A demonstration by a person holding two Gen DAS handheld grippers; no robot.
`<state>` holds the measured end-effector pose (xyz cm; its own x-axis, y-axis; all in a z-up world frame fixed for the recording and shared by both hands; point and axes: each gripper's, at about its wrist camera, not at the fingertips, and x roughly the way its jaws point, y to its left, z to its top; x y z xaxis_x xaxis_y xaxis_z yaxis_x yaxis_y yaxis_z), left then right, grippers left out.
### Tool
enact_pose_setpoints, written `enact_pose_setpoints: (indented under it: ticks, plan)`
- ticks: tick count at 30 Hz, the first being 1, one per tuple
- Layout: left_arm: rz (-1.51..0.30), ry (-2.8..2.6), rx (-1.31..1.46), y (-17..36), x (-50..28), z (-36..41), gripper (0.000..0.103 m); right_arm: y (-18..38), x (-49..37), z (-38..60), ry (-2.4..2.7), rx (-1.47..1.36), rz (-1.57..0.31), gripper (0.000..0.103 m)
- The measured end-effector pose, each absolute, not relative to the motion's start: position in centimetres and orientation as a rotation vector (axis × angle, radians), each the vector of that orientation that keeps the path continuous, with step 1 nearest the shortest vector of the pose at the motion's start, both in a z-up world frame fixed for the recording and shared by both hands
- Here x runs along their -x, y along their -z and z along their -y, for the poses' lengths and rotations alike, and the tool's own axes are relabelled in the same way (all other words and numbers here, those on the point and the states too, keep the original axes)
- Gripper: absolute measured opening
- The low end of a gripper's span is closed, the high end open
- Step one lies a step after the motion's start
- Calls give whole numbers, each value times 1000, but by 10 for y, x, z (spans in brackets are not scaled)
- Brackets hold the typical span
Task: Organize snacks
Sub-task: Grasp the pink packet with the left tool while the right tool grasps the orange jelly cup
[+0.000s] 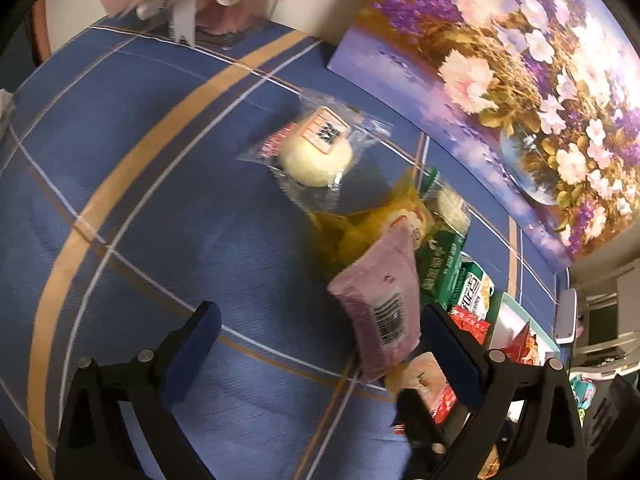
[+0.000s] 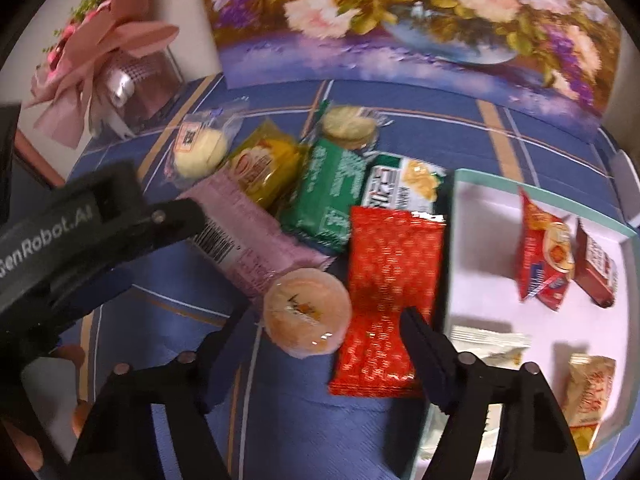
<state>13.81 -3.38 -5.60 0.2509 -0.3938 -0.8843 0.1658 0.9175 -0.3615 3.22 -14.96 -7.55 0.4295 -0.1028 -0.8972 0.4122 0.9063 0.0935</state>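
Observation:
Several snacks lie on the blue checked tablecloth (image 2: 280,420). A pink packet (image 1: 380,304) (image 2: 248,236) lies beside my left gripper (image 1: 320,336), which is open, its right finger touching the packet. My right gripper (image 2: 324,344) is open around a round peach jelly cup (image 2: 308,312) and the lower end of a red packet (image 2: 388,300). Nearby lie a white bun in clear wrap (image 1: 316,148) (image 2: 200,152), a yellow packet (image 2: 268,168), a green packet (image 2: 332,196), a cracker pack (image 2: 404,188) and a round biscuit (image 2: 348,126).
A white tray with a teal rim (image 2: 480,176) at the right holds several snack packets. A flower painting (image 2: 400,20) leans along the back. A pink bouquet (image 2: 100,52) stands at the back left. My left gripper's body (image 2: 80,232) reaches in from the left.

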Motion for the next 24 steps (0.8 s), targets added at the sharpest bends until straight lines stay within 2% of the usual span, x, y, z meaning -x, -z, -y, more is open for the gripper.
enact_pose_setpoints:
  ticks: [5,7,8,11,13,16,24]
  plan:
    - [-1276,429,213,61,-143,43,88,85,-41,148,316,-326,-1103,59]
    - [-1281,444,209,64,-145,47,77,86,-42,148,314,-322,-1097,55]
    - [-1286,452,212,65,-145,48,75,85,-43,148,313,-321,-1093,51]
    - [-1291,485,236,67,-146,52,63,86,-47,148,308,-327,-1091,50]
    - [-1288,514,254,66,-145,54,42,86,-48,147,306,-329,-1090,50]
    - [-1284,539,260,63,-142,56,36,85,-45,148,310,-338,-1088,49]
    - [-1257,534,267,43,-137,46,34,65,-19,155,319,-368,-1060,49]
